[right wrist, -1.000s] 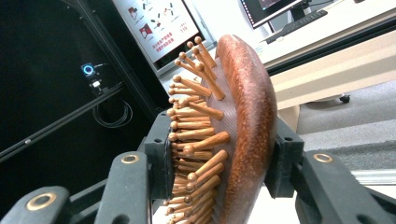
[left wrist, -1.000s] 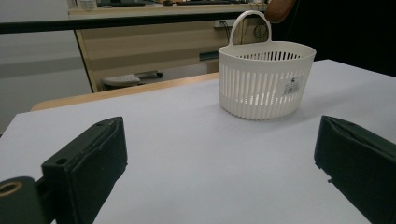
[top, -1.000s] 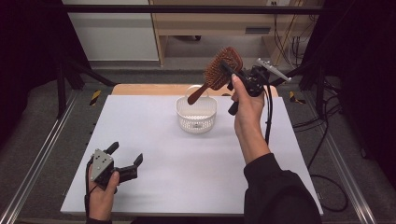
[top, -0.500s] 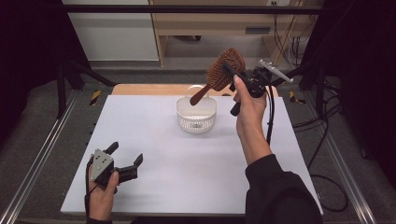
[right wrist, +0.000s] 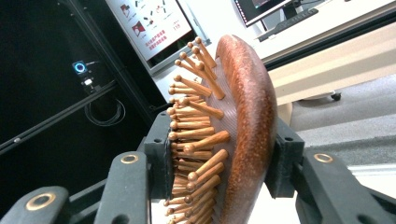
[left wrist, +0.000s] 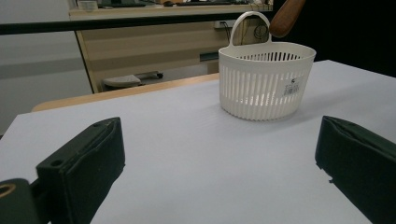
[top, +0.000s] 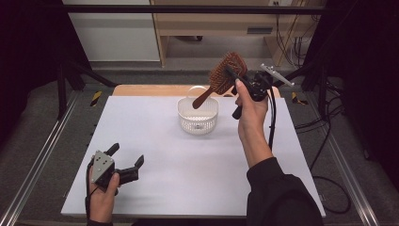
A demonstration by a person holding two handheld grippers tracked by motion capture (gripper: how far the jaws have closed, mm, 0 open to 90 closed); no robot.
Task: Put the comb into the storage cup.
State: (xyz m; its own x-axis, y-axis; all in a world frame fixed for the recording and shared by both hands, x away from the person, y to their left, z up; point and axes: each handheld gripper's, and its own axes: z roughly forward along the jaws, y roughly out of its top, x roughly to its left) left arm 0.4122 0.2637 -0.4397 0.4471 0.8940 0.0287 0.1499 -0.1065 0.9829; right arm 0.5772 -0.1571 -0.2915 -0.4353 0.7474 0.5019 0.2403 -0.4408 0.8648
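My right gripper (top: 234,74) is shut on the head of a brown wooden hairbrush (top: 225,71), held in the air above the table's far right. The brush's handle slants down-left over a white slatted basket (top: 198,114). In the right gripper view the bristled head (right wrist: 219,140) is clamped between both black jaws. My left gripper (top: 126,159) rests on the white table (top: 188,165) near its front left corner, open, nothing between its jaws. In the left gripper view the basket (left wrist: 266,81) stands ahead, with the brush handle's tip (left wrist: 285,16) above its rim.
The basket has a loop handle (left wrist: 251,23) at its back. A wooden strip (top: 146,90) borders the table's far edge. Metal rails (top: 42,150) run along both sides. Cables (top: 329,155) lie on the floor to the right.
The right hand has shifted the brush slightly, its handle staying over the basket. The left gripper has not moved.
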